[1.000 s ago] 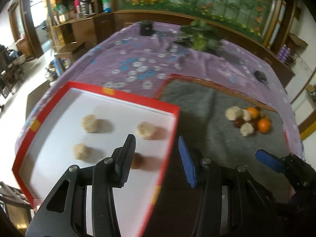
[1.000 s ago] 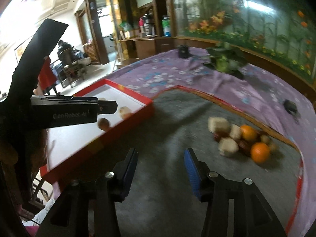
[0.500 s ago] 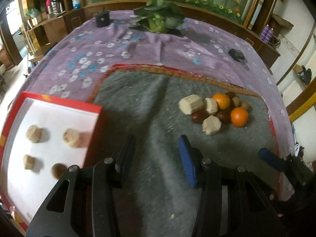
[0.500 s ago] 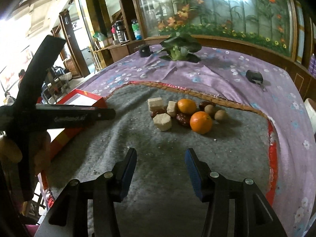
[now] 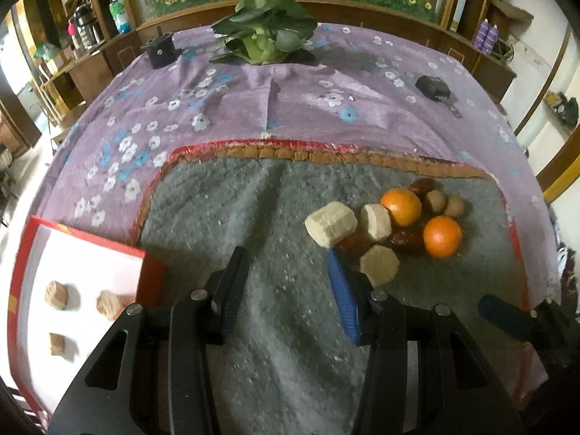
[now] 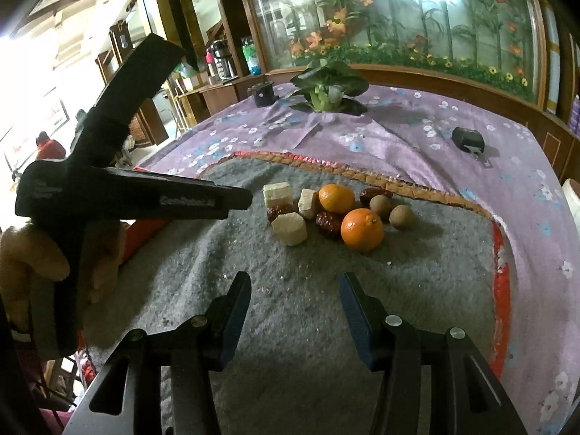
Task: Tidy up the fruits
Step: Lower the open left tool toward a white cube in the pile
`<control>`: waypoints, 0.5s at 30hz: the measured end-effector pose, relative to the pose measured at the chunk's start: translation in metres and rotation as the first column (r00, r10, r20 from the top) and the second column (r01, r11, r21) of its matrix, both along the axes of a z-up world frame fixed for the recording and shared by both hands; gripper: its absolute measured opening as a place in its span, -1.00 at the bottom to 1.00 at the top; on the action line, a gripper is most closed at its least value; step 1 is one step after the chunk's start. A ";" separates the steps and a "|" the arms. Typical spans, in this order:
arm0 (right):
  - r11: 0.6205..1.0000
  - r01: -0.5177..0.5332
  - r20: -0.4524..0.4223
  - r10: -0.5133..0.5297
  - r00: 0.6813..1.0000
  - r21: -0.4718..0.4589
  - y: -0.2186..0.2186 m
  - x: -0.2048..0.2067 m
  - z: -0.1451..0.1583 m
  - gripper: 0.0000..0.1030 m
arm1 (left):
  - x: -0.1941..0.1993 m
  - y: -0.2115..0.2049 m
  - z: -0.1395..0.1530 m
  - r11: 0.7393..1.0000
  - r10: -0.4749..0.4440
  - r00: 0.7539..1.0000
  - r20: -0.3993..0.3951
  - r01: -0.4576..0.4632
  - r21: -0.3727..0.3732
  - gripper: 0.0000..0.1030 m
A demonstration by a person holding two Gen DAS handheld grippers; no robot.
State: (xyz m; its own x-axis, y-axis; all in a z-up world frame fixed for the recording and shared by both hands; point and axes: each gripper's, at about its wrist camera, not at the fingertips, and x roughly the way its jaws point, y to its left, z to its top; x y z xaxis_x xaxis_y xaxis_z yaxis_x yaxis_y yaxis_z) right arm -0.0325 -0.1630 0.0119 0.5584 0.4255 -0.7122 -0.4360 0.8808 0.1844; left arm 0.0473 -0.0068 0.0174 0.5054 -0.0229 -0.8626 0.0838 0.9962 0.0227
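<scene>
On the grey felt mat [image 5: 224, 217] sits the fruit cluster [image 5: 391, 224], just far-right of the released, empty left tool [image 5: 286, 290]. The empty right tool [image 6: 295, 311] gapes too; left seems nearer.

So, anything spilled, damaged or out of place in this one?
Nothing spilled or damaged. The grey felt mat is rumpled into a fold, and pale crumbs dot it. A leafy green vegetable sits on the purple floral tablecloth, apart from the fruit.

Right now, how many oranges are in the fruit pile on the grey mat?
2. One orange sits at the back of the pile, between a beige block and the dates. The other orange sits at the front right. None looks hidden.
</scene>
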 end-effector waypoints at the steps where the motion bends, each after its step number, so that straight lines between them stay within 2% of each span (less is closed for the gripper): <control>1: 1.000 0.001 -0.001 -0.001 1.000 0.006 -0.001 0.001 0.000 -0.04 | 0.004 0.000 0.000 1.000 0.003 1.000 0.001 -0.003 0.014 -0.13; 6: 1.000 -0.001 -0.006 0.001 1.000 0.018 -0.002 0.002 -0.001 -0.04 | 0.018 -0.005 -0.005 0.998 -0.014 1.000 -0.005 0.014 0.061 -0.13; 9: 1.000 -0.006 -0.009 0.006 1.000 0.020 -0.001 0.004 -0.001 -0.04 | 0.024 -0.009 -0.004 0.994 -0.021 1.000 0.022 0.018 0.107 -0.13; 13: 1.000 -0.014 -0.013 0.014 1.000 0.015 0.001 0.006 -0.003 -0.04 | 0.028 -0.006 -0.002 0.996 -0.038 0.999 0.009 0.037 0.075 -0.13; 15: 1.000 -0.016 -0.018 0.016 1.000 0.019 0.001 0.007 -0.004 -0.04 | 0.033 -0.006 -0.004 0.992 -0.021 1.000 0.018 0.019 0.124 -0.13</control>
State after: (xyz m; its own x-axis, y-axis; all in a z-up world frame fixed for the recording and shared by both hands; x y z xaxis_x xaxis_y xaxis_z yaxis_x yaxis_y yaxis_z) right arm -0.0255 -0.1620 0.0080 0.5382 0.4477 -0.7141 -0.4466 0.8700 0.2089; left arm 0.0806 -0.0128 0.0137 0.5224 0.0732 -0.8496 0.1022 0.9837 0.1476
